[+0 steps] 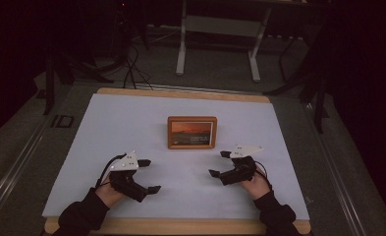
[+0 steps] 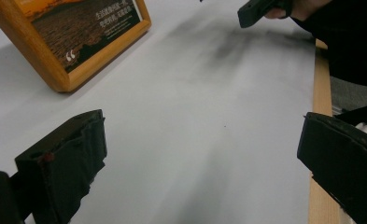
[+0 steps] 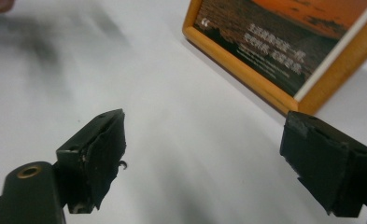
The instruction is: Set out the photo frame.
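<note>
1. Dim workshop, white-topped table (image 1: 131, 118) with a wooden edge: a wooden picture frame (image 1: 192, 132) stands near its middle, face toward the person
2. Left gripper (image 1: 150, 175) and right gripper (image 1: 220, 163) flank it, well apart from it, both with jaws spread and empty
3. Judged an approach stage; next, each must close in on a frame side
4. Frame's print shows a sunset, a quotation mark and white lettering, probably Chinese, too blurred to read

picture frame (image 1: 192, 132) – varnished wood, glossy print | table (image 1: 131, 123) – matt white sheet, wood edge | hand-held gripper pads (image 3: 102, 154) – rough black rubber
</note>
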A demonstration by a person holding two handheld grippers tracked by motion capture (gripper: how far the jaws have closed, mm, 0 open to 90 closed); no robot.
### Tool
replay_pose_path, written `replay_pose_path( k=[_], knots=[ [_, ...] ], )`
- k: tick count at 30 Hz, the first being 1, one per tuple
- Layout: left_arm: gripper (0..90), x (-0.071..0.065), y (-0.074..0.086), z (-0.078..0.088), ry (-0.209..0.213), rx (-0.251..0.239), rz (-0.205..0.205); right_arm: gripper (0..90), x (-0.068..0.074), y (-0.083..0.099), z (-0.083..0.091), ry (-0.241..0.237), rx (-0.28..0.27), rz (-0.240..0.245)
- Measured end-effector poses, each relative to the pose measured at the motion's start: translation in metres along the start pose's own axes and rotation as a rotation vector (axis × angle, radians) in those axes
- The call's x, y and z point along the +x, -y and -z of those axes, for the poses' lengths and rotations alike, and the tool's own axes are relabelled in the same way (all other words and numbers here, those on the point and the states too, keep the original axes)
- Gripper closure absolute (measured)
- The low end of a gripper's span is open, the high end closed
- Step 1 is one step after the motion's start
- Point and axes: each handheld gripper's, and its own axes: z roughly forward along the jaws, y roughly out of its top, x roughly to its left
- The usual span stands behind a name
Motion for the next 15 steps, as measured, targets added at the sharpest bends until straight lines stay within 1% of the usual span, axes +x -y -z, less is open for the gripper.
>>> replay_pose_path(
  k=[4,6,7,9,11,12,15],
  knots=[
    [1.9,0.0,0.001,0.001,-0.005,0.0,-0.001,14.2,0.001,0.01,0.003,0.0,0.003,-0.016],
    [1.9,0.0,0.001,0.001,-0.004,0.001,-0.001,14.2,0.002,0.015,0.005,0.003,0.001,-0.016],
    [1.9,0.0,0.001,0.001,-0.007,0.002,-0.003,14.1,0.001,0.017,0.005,0.001,0.005,-0.026],
    [1.9,0.0,0.001,0.001,-0.005,0.0,0.0,14.2,0.001,0.02,0.005,0.011,0.004,-0.029],
    [1.9,0.0,0.001,0.0,-0.003,0.003,-0.002,14.2,0.001,0.021,0.005,0.005,0.007,-0.039],
    [1.9,0.0,0.001,0.0,-0.002,0.003,-0.002,14.2,0.001,0.021,0.005,0.014,0.004,-0.032],
    [1.9,-0.001,0.001,0.0,-0.003,0.006,-0.004,14.2,0.001,0.022,0.004,0.007,0.006,-0.034]
  ],
)
